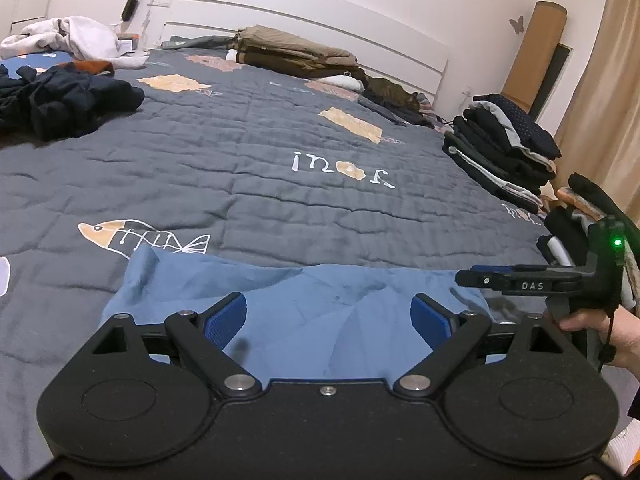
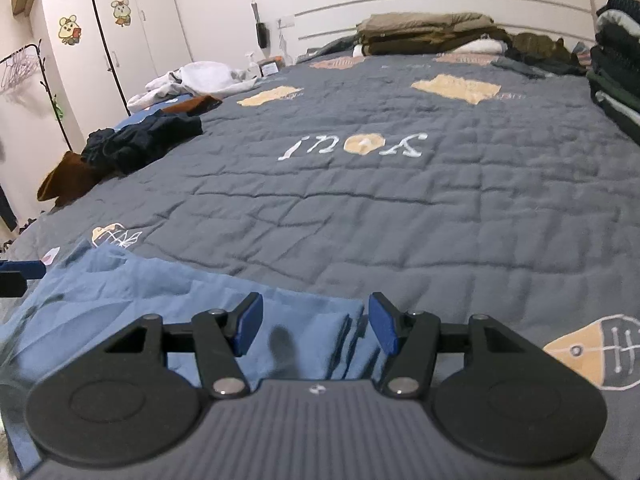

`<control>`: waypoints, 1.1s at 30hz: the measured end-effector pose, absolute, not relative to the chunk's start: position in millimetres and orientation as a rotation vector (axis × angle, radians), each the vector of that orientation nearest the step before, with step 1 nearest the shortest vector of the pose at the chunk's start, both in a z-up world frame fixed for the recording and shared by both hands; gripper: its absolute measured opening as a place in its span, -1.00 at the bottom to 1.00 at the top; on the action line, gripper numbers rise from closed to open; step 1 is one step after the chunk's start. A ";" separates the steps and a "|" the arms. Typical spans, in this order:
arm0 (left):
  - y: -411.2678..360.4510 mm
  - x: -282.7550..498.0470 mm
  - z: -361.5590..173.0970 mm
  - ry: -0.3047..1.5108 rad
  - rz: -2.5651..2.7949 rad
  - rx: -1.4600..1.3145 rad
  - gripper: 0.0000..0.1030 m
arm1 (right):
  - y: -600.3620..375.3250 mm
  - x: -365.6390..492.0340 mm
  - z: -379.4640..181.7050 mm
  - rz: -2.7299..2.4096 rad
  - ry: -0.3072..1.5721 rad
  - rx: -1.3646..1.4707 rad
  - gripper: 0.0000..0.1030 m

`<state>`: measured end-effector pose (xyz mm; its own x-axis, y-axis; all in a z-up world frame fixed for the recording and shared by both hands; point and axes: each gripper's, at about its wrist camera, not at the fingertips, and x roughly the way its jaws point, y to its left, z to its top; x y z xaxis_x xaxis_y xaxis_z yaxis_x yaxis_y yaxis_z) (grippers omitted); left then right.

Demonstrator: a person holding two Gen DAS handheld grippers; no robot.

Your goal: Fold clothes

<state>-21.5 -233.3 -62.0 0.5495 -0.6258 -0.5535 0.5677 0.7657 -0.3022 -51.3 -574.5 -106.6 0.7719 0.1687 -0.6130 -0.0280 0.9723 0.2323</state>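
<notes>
I see a plain light blue garment (image 1: 304, 304) along the lower part of both views, without any print. The quilt (image 1: 256, 152) under it is slate grey, stitched in squares, with peach patches, white lettering and a peach-and-white fish skeleton drawing (image 1: 144, 236) at lower left of the left view. My left gripper (image 1: 328, 320) and right gripper (image 2: 316, 324) are black with royal blue pads (image 1: 224, 320). At upper left lies a navy heap (image 1: 68, 100) beside a white pile (image 1: 68, 36). Olive and khaki folded clothes (image 1: 296, 54) sit at top centre. The stack (image 1: 508, 152) at right is black, dark green and grey. The wardrobe doors (image 2: 100, 44) are white with cartoon mouse stickers (image 2: 69, 30).
</notes>
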 end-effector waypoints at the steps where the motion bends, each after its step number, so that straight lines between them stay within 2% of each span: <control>1: -233.1 -21.3 -62.1 0.693 -0.707 -0.093 0.72 | -573.6 -50.1 -109.1 0.107 0.688 0.211 0.12; 9: -231.0 -19.6 -62.5 0.697 -0.698 -0.098 0.72 | -569.2 -46.6 -121.0 0.097 0.683 0.206 0.10; 10: -230.7 -19.4 -62.6 0.697 -0.697 -0.098 0.72 | -569.2 -46.9 -120.7 0.098 0.676 0.211 0.05; 12: -230.2 -19.0 -62.7 0.698 -0.694 -0.099 0.72 | -569.7 -47.6 -119.5 0.099 0.664 0.225 -0.18; 14: -229.6 -18.5 -62.8 0.699 -0.692 -0.101 0.72 | -570.6 -47.9 -117.2 0.091 0.655 0.233 -0.69; 16: -229.2 -18.2 -62.9 0.700 -0.690 -0.102 0.72 | -572.5 -49.3 -113.7 0.075 0.642 0.248 -0.87; 22: -228.2 -17.3 -63.0 0.700 -0.681 -0.104 0.72 | -581.1 -52.6 -108.3 0.060 0.627 0.333 -0.89; 28: -227.3 -16.5 -63.1 0.701 -0.673 -0.106 0.72 | -572.9 -48.1 -119.5 0.095 0.708 0.289 -0.78; 30: -227.0 -16.2 -63.2 0.701 -0.670 -0.106 0.72 | -571.7 -46.7 -123.2 0.090 0.732 0.289 -0.68; 33: -226.6 -15.7 -63.2 0.702 -0.666 -0.108 0.73 | -571.9 -45.8 -126.0 0.097 0.747 0.307 -0.39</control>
<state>-15.7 -226.6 -63.2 0.5676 -0.6004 -0.5633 0.5301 0.7900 -0.3079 -45.8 -571.9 -126.0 0.7318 0.1954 -0.6529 0.0212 0.9510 0.3084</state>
